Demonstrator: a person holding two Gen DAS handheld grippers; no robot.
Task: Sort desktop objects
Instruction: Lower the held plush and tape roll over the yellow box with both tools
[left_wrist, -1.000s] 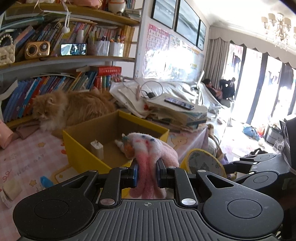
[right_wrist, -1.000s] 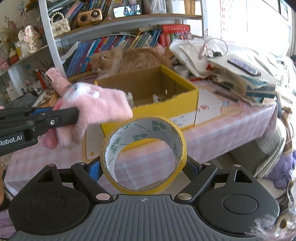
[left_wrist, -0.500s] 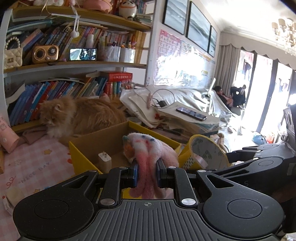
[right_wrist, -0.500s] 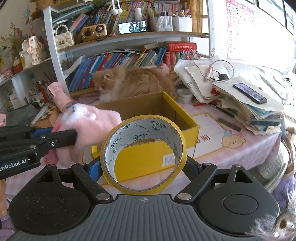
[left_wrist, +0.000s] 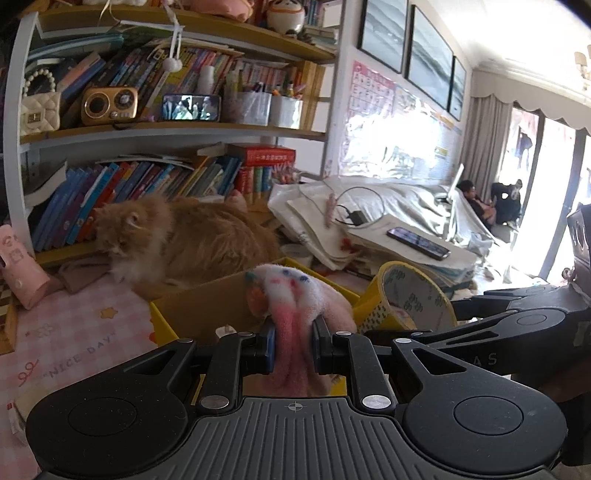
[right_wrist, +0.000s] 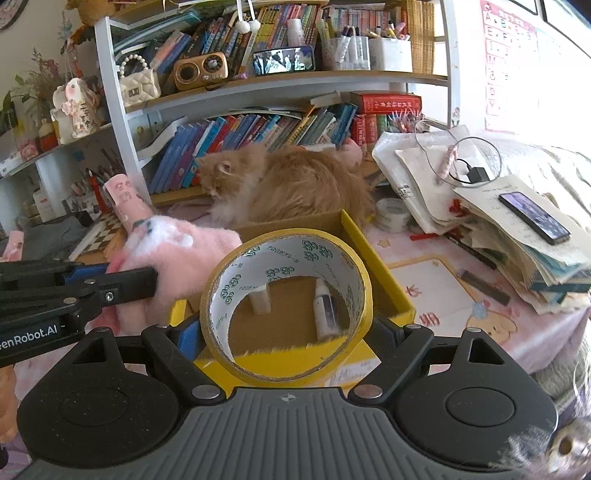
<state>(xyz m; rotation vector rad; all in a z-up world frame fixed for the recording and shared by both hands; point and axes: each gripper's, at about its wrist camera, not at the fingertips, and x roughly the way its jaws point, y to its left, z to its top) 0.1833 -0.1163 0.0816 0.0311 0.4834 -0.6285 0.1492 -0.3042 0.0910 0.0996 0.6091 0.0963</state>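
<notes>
1. Two grippers each carry one thing toward the same yellow box (right_wrist: 380, 280), which sits open-topped on the pink checked tablecloth (left_wrist: 74, 332); I judge it to be the sorting bin, since a white charger block (right_wrist: 260, 299) and a small white tube (right_wrist: 325, 308) already stand inside it
2. Left gripper (left_wrist: 293, 345) has its jaws drawn narrow, pinched on the pink plush toy (left_wrist: 295, 295). The soft body bulges above the pads and a limb hangs below them, so a tight pinch is what keeps such a limp thing from slipping. In the right wrist view the toy sits at about 9 o'clock of the box, over its left edge
3. Right gripper (right_wrist: 286, 338) stands wide, its pads pressing the outer rim of the yellow tape roll (right_wrist: 286, 302) from both sides. The roll is held upright with its hole facing the camera, so the box floor shows through it; a rigid ring needs this broad grip. In the left wrist view the roll hangs at 3 o'clock of the toy, just beside it
4. Both things appear to hover over the near part of the box, not yet released
5. One ginger cat (right_wrist: 288, 181) lies at 12 o'clock behind the box, close to its far wall, so I would let go low and near the front
6. Stacked papers with a phone (right_wrist: 533, 218) on top lie at 2 o'clock, apart from the box
</notes>
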